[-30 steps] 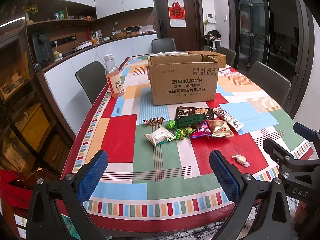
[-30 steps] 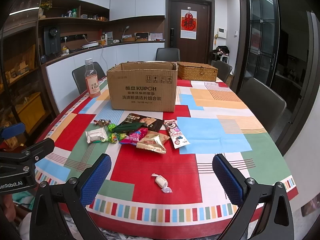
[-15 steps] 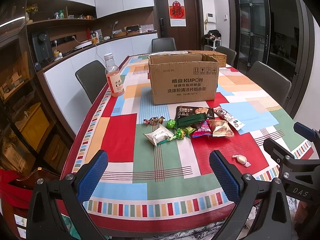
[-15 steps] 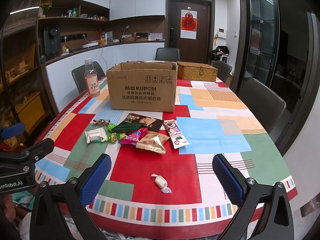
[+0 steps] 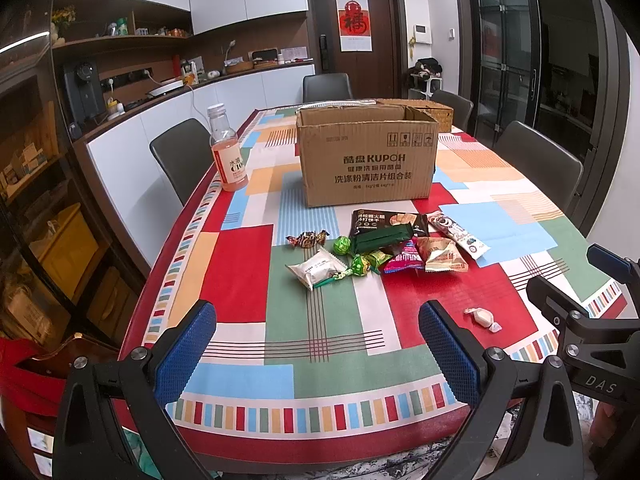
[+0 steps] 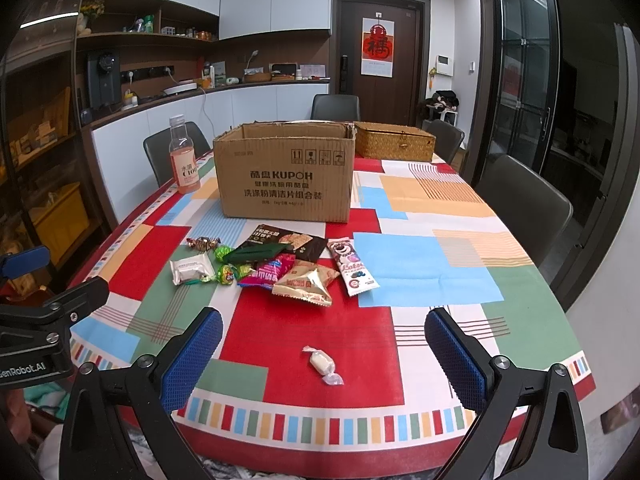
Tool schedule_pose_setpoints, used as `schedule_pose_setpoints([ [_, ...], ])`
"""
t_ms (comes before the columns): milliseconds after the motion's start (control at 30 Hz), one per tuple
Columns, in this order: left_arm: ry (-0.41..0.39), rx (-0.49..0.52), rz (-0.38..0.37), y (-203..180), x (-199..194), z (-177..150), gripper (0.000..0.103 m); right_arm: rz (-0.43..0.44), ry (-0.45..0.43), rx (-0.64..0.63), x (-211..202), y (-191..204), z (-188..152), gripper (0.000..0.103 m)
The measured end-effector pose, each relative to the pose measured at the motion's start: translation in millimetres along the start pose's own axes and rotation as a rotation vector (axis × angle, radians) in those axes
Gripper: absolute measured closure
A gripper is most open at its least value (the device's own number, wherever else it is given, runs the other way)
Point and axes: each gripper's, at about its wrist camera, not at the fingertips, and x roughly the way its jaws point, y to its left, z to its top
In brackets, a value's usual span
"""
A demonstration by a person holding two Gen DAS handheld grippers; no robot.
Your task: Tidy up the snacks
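Several snack packets lie in a cluster [image 5: 380, 246] [image 6: 280, 266] mid-table, in front of an open cardboard box [image 5: 366, 158] [image 6: 285, 174]. Among them are a white packet [image 5: 316, 268], a gold packet [image 6: 306, 282] and a pink bear bar [image 6: 352, 266]. A single white wrapped candy [image 5: 482, 317] [image 6: 322, 364] lies apart near the front edge. My left gripper [image 5: 318, 354] is open and empty above the front edge. My right gripper [image 6: 324, 360] is open and empty, with the candy between its fingers in view.
A pink drink bottle [image 5: 228, 150] [image 6: 184, 158] stands left of the box. A wicker basket [image 6: 394, 142] sits behind the box at the right. Grey chairs [image 5: 180, 160] [image 6: 524, 208] ring the table with its coloured cloth [image 5: 248, 272].
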Motion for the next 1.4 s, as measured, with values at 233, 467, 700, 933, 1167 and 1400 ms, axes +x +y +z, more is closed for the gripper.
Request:
schedule_pose_setpoints([
  [233,0.0,0.0,0.0,0,0,0,0.0,0.0,0.001,0.0,0,0,0,0.001],
  [467,0.001,0.0,-0.001,0,0,0,0.0,-0.001,0.003,0.0,1,0,-1,0.001],
  [700,0.006,-0.001,0.002,0,2,-5,0.0,0.001,0.006,0.0,3,-2,-7,0.001],
  [933,0.031,0.0,-0.001,-3,10,-8,0.0,0.007,0.034,0.006,10,-4,-12,0.001],
  [1167,0.091,0.006,-0.018,-6,26,-7,0.0,0.017,0.095,0.018,25,-7,-12,0.001],
  [1400,0.169,0.022,-0.037,-12,52,-5,0.0,0.04,0.195,0.033,50,-10,-15,0.003],
])
